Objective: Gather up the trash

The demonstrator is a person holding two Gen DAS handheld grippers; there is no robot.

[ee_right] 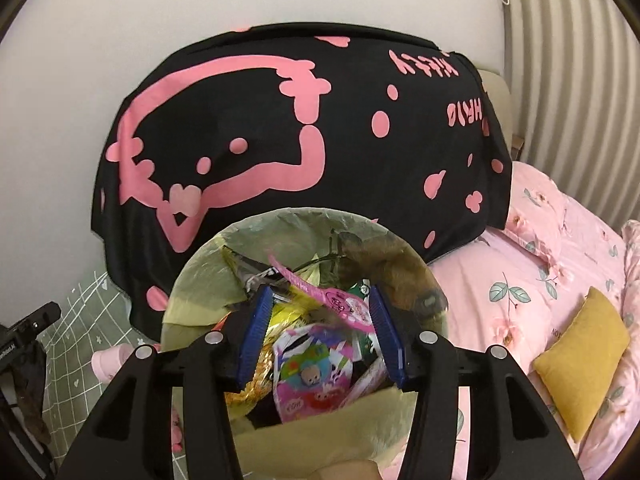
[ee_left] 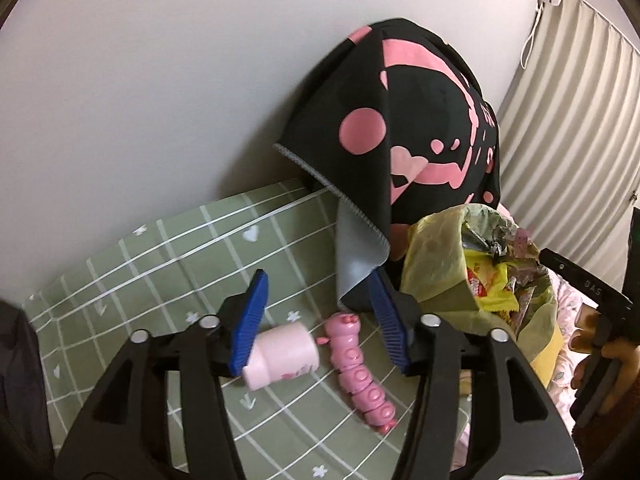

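A: Where is the trash?

B: Colourful wrappers fill a bin lined with a pale green plastic bag (ee_right: 280,232), standing on a bed. The right gripper (ee_right: 318,332) hangs over its mouth, jaws open, holding nothing.

A: And the left gripper (ee_left: 320,320)?

B: Its jaws are open too, above a green checked sheet (ee_left: 160,248). A small pink plastic bottle (ee_left: 280,354) lies on its side against the left blue pad, not clamped, beside a pink caterpillar toy (ee_left: 362,376).
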